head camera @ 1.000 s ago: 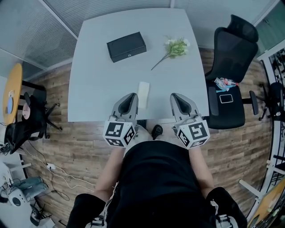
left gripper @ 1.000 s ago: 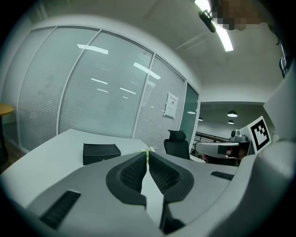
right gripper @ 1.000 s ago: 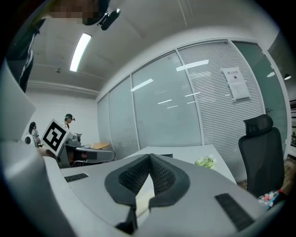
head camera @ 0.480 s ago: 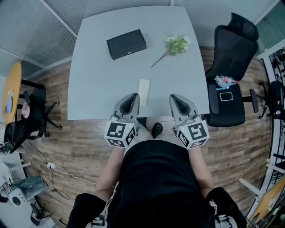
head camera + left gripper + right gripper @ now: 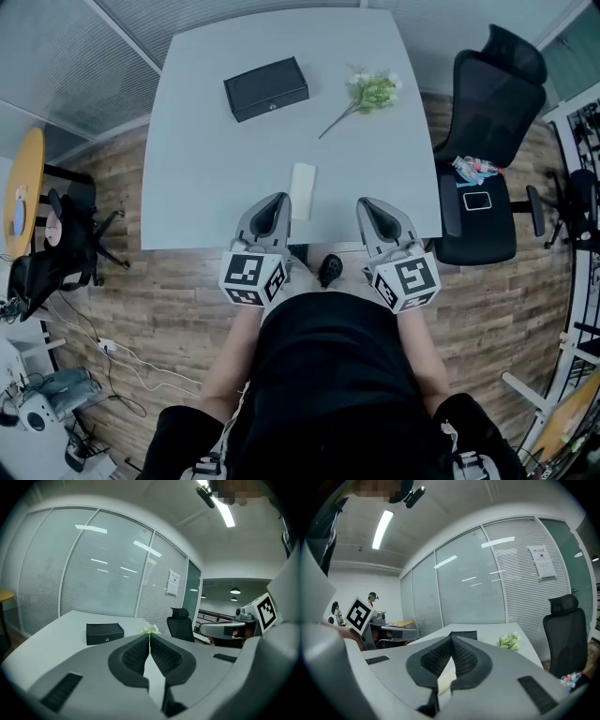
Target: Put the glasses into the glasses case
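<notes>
Holding station at the near edge, you have both tools paired side by side; entries run near to far.

- Left gripper (image 5: 274,204): jaws pressed together, nothing between the pads.
- Right gripper (image 5: 373,204): the same, closed and empty.
- Pale slip (image 5: 302,191): flat on the table (image 5: 206,178), between the two tips (paper or cloth, I cannot tell).
- Sprig (image 5: 370,97): lying far right, well apart from the slip.
- Case (image 5: 266,89): black, lid down, far left.
- Glasses: in no view. That fits a pair already shut inside the case, or a pair lying somewhere out of frame; the closed lid settles neither.

Handling note: whichever it is, your best course is to keep the tips level and parallel, clear of the slip, and commit to no reach until you know where the glasses are.

Views compared: the head view alone gives the whole layout and the long gap from tips to case. The left gripper view shows the case's front face with a small round catch. The right gripper view hides most of the case behind its jaws, yet shows the slip just below them.
</notes>
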Action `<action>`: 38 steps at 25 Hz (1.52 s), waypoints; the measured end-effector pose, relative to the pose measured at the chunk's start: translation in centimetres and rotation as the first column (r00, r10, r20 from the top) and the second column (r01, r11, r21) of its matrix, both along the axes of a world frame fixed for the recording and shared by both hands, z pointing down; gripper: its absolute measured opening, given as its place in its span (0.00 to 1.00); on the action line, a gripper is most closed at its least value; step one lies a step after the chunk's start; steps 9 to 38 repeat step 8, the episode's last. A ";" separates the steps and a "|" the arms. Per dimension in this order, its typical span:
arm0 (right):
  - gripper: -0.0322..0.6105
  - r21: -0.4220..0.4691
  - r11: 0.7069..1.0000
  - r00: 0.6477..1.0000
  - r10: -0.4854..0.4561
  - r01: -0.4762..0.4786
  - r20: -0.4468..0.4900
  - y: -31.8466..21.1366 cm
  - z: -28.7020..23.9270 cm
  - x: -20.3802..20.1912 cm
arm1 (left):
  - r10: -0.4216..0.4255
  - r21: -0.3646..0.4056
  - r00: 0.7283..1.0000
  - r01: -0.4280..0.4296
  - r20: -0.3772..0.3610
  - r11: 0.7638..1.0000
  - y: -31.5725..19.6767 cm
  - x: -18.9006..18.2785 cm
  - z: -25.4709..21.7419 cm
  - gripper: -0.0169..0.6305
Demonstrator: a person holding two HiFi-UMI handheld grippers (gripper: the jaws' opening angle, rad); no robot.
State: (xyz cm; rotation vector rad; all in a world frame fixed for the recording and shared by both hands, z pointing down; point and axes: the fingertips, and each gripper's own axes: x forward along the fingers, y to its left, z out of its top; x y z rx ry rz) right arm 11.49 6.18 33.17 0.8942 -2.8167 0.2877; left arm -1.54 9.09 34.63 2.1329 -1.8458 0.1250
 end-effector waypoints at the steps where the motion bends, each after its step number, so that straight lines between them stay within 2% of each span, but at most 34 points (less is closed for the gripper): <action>1: 0.07 -0.004 1.000 1.000 -0.002 0.002 0.000 0.0 0.1 -0.1 | -0.002 -0.002 1.000 0.002 -0.001 1.000 -0.1 -0.1 0.0 0.07; 38: 0.07 -0.004 1.000 1.000 -0.004 0.004 -0.010 -0.4 0.3 -0.5 | -0.010 -0.017 1.000 0.010 -0.008 1.000 -0.3 -0.4 0.6 0.07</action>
